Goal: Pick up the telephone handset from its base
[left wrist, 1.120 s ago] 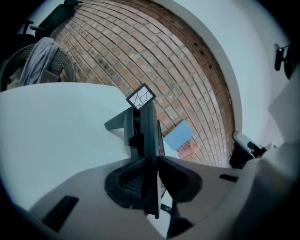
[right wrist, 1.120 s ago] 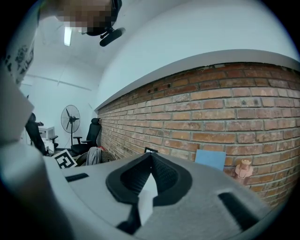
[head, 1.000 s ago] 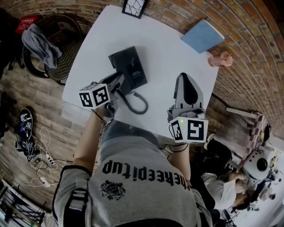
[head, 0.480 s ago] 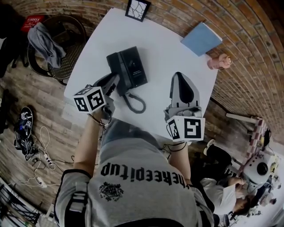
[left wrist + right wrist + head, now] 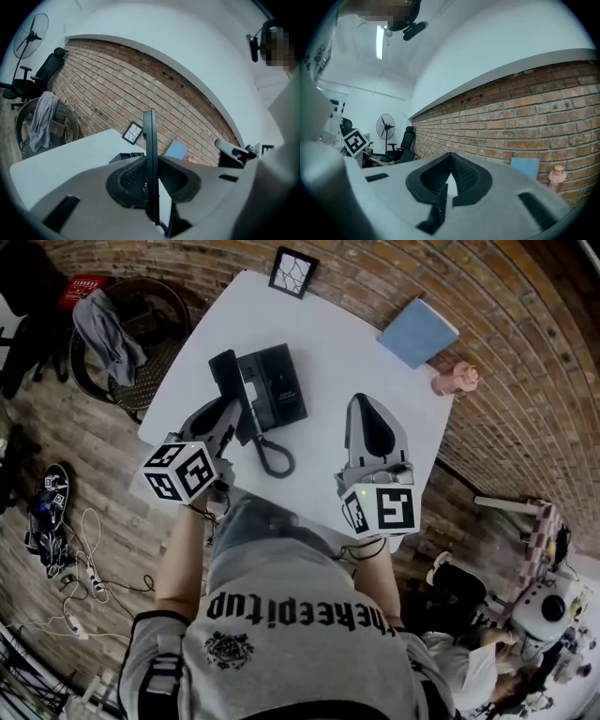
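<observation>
**A:** Head view?

**B:** Left claw (image 5: 230,413) was clamped on the handset (image 5: 225,371). It was held up at the left edge of the base (image 5: 277,381), over the white table (image 5: 328,324). The cord (image 5: 272,457) looped on the table just below the base. Right claw (image 5: 368,405) hung over the table, well apart from the phone.

**A:** Left gripper view?

**B:** Handset stood edge-on and upright, pinched between both pads. A corner of the base showed behind the jaws. Beyond it were a frame (image 5: 133,132) and a blue book (image 5: 176,150), both near the brick wall (image 5: 117,89).

**A:** Right gripper view?

**B:** Jaw tips met, so the right claw was closed with nothing in it. The book and a pink figure (image 5: 557,176) sat to the right, by the wall.
</observation>
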A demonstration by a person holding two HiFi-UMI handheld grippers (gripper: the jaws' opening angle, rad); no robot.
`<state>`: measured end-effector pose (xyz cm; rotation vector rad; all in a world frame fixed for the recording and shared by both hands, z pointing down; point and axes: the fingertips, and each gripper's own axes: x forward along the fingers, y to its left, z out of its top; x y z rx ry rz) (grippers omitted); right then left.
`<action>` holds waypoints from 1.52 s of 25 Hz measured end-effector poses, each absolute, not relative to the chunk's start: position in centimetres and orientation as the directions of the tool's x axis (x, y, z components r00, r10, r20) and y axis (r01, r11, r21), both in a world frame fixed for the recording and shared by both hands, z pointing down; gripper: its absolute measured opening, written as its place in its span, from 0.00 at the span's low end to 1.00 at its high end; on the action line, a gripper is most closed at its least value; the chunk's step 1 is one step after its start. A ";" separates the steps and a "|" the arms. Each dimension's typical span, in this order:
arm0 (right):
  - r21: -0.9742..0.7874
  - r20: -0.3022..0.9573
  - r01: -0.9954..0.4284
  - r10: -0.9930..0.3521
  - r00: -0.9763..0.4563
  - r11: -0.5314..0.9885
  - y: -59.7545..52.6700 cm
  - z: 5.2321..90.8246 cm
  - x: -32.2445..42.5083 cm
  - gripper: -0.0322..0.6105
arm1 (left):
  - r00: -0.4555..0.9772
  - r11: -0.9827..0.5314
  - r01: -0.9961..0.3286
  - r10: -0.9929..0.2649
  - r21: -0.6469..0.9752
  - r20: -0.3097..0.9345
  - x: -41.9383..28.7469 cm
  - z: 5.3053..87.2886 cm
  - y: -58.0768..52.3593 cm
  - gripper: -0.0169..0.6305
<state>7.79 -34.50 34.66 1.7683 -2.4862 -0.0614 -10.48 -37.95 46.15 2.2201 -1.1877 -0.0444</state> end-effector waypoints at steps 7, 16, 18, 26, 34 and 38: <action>0.085 0.020 -0.928 -0.932 -0.362 0.362 -32.8 33.7 7.6 0.05 | 0.547 -0.409 -0.783 -0.812 0.468 0.206 -11.5 43.0 -35.2 0.13; 0.092 -0.021 -0.918 -0.921 -0.388 0.385 -30.1 32.0 8.1 0.05 | 0.500 -0.418 -0.818 -0.856 0.396 0.130 -11.6 38.3 -31.5 0.13; 0.097 -0.028 -0.917 -0.920 -0.391 0.387 -29.5 31.7 8.3 0.05 | 0.490 -0.418 -0.825 -0.864 0.381 0.113 -11.6 37.5 -30.7 0.13; 0.113 -0.060 -0.912 -0.913 -0.402 0.394 -27.1 30.5 9.1 0.05 | 0.446 -0.405 -0.856 -0.893 0.321 0.062 -11.4 34.9 -27.8 0.13; 0.135 -0.085 -0.905 -0.905 -0.416 0.404 -25.1 29.5 9.7 0.05 | 0.407 -0.391 -0.879 -0.913 0.271 0.003 -11.1 32.6 -25.2 0.13; 0.148 -0.093 -0.900 -0.901 -0.425 0.409 -24.1 29.0 10.0 0.05 | 0.390 -0.383 -0.890 -0.921 0.246 -0.022 -10.8 31.7 -24.0 0.13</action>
